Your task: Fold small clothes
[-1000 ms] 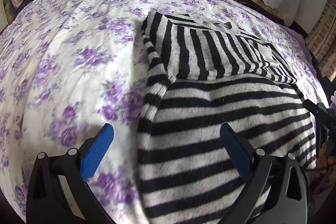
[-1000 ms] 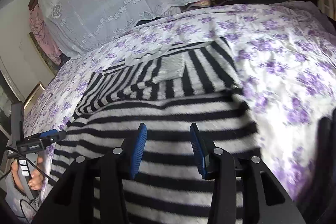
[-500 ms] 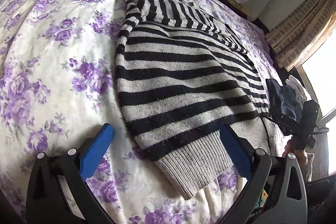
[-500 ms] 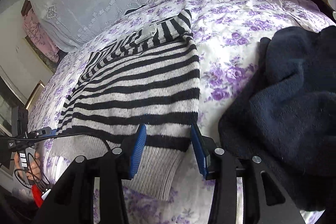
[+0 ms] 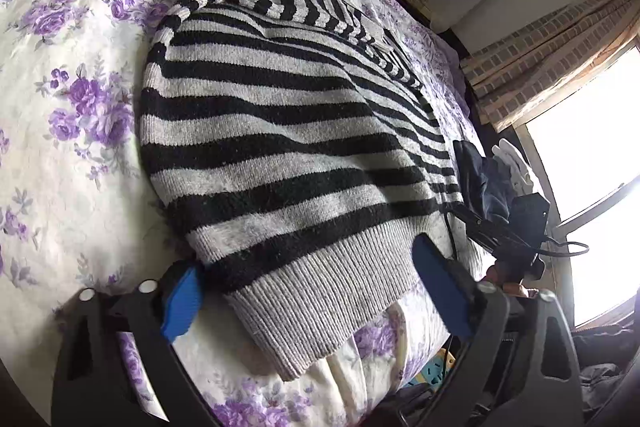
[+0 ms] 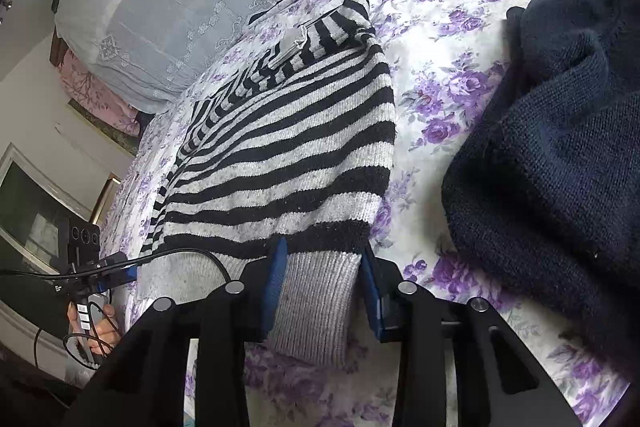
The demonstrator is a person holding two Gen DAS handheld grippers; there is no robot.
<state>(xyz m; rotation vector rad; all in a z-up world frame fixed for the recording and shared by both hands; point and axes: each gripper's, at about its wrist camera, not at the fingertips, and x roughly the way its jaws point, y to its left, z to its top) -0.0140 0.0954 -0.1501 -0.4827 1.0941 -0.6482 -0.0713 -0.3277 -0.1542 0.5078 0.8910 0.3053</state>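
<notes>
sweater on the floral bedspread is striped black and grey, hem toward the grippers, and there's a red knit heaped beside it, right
Not quite: the knit heaped beside the sweater is dark navy, not red, as the right wrist view shows. The rest holds: the sweater is striped black and grey on the floral bedspread, with its ribbed hem toward the grippers.

Both grippers dropped to striped sweater (image 5: 280,147) hem at 6 o'clock. Left gripper (image 5: 312,291) and right gripper (image 6: 322,287) jaws have just been closing, ribbed hem between them.
</notes>
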